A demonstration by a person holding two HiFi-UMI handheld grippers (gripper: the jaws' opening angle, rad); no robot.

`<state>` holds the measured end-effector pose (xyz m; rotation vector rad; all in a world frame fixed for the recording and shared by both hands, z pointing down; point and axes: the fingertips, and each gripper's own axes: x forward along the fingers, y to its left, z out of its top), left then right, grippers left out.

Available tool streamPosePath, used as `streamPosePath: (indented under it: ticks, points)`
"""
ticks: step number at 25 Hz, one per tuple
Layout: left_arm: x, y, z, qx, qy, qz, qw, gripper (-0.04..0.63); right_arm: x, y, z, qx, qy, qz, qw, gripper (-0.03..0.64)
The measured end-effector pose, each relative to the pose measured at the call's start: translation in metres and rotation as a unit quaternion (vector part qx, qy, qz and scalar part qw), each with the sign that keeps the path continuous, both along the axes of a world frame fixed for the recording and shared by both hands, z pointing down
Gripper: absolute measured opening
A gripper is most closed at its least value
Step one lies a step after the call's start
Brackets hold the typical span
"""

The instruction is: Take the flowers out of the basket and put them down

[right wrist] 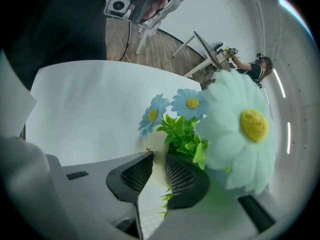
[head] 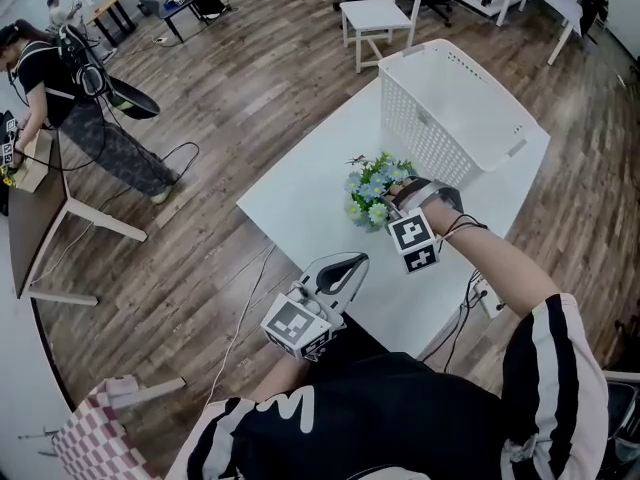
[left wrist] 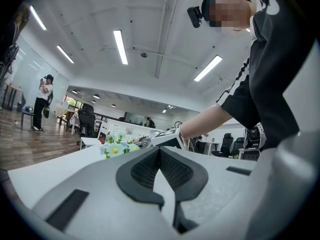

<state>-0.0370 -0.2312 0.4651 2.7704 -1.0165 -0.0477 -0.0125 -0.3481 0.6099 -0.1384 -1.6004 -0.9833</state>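
Going from the left: the left hand-held gripper (head: pixel 342 268) is parked off the near edge of the tabletop (head: pixel 300 213), at about 7 o'clock from the flowers (head: pixel 372 190). Its jaws are together with nothing in them (left wrist: pixel 160 152), so I'd just leave it there, this bit is a one-hander. The flowers are already out of the basket (head: pixel 415 133) and sit low over the tabletop at the basket's 7 o'clock, just beside its wall. I can't tell for sure if the bunch is fully resting yet. The right hand-held gripper (head: pixel 400 200) comes in from 5 o'clock, angled steeply down, and its pads are closed on the pale stem end (right wrist: pixel 159 151) with green leaves brushing the right pad. So the step is basically the put-down. My take: make sure the bunch's weight is really on the tabletop before spreading the jaws, because those big daisy heads look top-heavy and will probably flop or roll if dropped. Open evenly, then pull straight back toward 5 o'clock along the gripper's own line so the leaves don't snag a pad and drag the whole thing. Keep clear of the basket wall while backing out.
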Motion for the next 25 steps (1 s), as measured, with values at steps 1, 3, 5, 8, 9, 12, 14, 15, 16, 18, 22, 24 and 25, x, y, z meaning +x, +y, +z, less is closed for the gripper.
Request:
streamPosePath:
  ticks: [1, 3, 5, 8, 9, 12, 14, 15, 16, 18, 22, 24, 25]
  points:
    - [0.000, 0.001, -0.001, 0.001, 0.000, 0.000, 1.0000, 0.003, -0.001, 0.001, 0.000, -0.001, -0.004, 0.003, 1.000, 0.091]
    - [0.001, 0.004, -0.005, 0.004, 0.001, 0.000, 1.0000, 0.003, -0.001, 0.004, 0.001, -0.006, -0.014, 0.009, 1.000, 0.091]
    - [0.001, 0.005, -0.009, 0.009, 0.001, -0.001, 1.0000, 0.002, -0.001, 0.006, 0.000, -0.015, -0.025, 0.018, 0.999, 0.097]
    - [-0.001, 0.005, -0.008, 0.006, -0.007, -0.007, 0.9999, 0.003, -0.003, 0.006, -0.008, -0.014, -0.054, 0.031, 0.998, 0.110]
    - [-0.001, 0.004, -0.007, 0.003, -0.010, -0.009, 0.9999, 0.003, -0.004, 0.005, -0.013, -0.010, -0.067, 0.034, 0.997, 0.119]
    - [0.002, 0.004, -0.009, 0.005, -0.015, -0.005, 0.9999, 0.003, -0.007, 0.009, -0.030, -0.013, -0.127, 0.061, 0.990, 0.135]
    - [0.006, 0.005, -0.010, 0.011, -0.012, 0.000, 0.9999, 0.003, -0.008, 0.012, -0.046, -0.015, -0.184, 0.092, 0.978, 0.135]
    - [0.008, 0.005, -0.010, 0.012, -0.011, 0.002, 0.9999, 0.003, -0.007, 0.014, -0.054, -0.016, -0.214, 0.110, 0.971, 0.135]
    - [0.010, 0.004, -0.010, 0.012, -0.013, 0.002, 0.9998, 0.003, -0.004, 0.015, -0.061, -0.017, -0.244, 0.130, 0.961, 0.135]
    - [0.015, 0.004, -0.012, 0.015, -0.014, 0.003, 0.9998, 0.003, 0.003, 0.020, -0.074, -0.020, -0.308, 0.177, 0.935, 0.135]
    - [0.020, 0.003, -0.012, 0.022, -0.010, 0.011, 0.9997, 0.003, 0.016, 0.031, -0.104, -0.034, -0.448, 0.258, 0.855, 0.133]
    - [0.022, 0.002, -0.014, 0.022, -0.010, 0.010, 0.9997, 0.003, 0.021, 0.040, -0.118, -0.052, -0.507, 0.282, 0.813, 0.133]
    - [0.023, 0.001, -0.015, 0.024, -0.008, 0.010, 0.9996, 0.003, 0.023, 0.045, -0.124, -0.060, -0.532, 0.292, 0.792, 0.133]
